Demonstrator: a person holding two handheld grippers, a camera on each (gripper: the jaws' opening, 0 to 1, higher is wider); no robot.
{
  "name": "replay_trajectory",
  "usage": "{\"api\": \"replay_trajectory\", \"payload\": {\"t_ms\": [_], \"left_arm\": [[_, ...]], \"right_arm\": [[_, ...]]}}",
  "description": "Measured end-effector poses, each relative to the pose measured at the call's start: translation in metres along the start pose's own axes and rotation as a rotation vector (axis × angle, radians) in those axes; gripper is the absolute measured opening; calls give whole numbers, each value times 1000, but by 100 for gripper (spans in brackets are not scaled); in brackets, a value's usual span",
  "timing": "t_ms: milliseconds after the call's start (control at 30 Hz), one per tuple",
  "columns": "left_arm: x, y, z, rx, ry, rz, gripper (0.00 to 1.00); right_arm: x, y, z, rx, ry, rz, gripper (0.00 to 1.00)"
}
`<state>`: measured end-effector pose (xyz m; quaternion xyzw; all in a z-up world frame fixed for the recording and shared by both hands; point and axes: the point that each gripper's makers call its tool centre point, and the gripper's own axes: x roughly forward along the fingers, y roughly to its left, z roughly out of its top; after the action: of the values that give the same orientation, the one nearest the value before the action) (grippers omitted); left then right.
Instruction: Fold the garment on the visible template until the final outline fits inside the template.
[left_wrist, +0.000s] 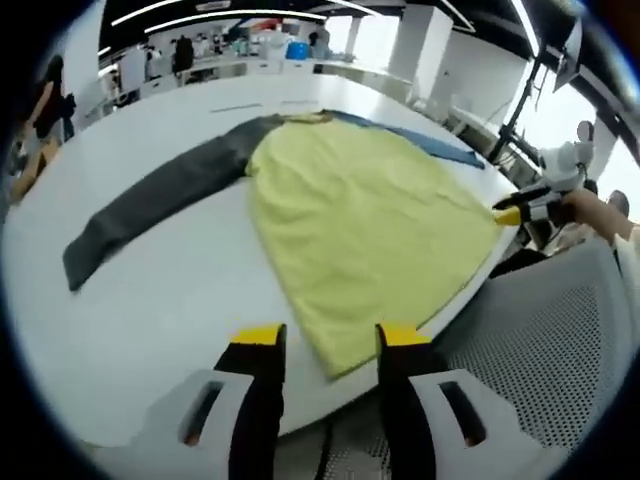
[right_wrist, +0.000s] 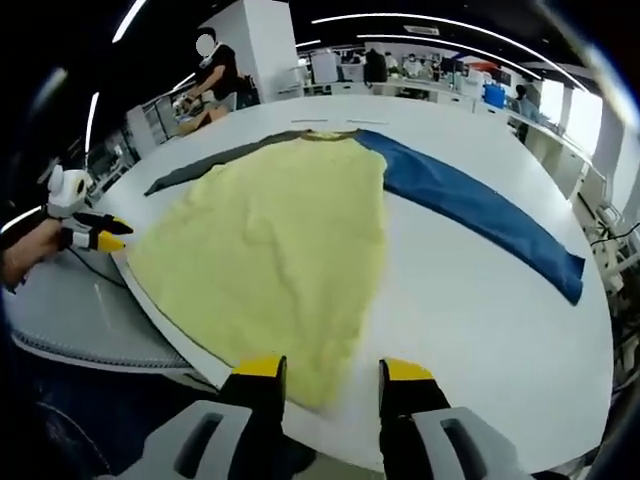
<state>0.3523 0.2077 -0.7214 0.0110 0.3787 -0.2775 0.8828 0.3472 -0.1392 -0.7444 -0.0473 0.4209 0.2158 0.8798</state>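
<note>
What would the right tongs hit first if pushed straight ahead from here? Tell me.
Most likely the near hem of the yellow garment, which lies just ahead of the open right tongs at the white table's edge. Depth is unclear, so they could pass just above the cloth.

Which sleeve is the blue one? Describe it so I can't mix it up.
Start at the white table and find the garment with the yellow body spread near its edge. The blue sleeve runs out from the collar end, lying flat across bare table. The other sleeve, on the opposite side, is dark grey.
</note>
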Motion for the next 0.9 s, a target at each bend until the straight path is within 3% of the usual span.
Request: {"api": "replay_trajectory", "payload": {"t_ms": [200, 400, 567, 900], "left_arm": [[0, -5, 18, 38, -79, -14, 58], [2, -8, 25, 65, -93, -24, 69], [2, -10, 36, 86, -141, -35, 77], [3, -11, 50, 94, -187, -35, 90]], "right_arm": [[0, -8, 24, -11, -94, 1, 58], [3, -22, 43, -42, -141, -12, 69], [7, -37, 57, -75, -160, -24, 73], [20, -69, 93, -99, -197, -27, 68]]}}
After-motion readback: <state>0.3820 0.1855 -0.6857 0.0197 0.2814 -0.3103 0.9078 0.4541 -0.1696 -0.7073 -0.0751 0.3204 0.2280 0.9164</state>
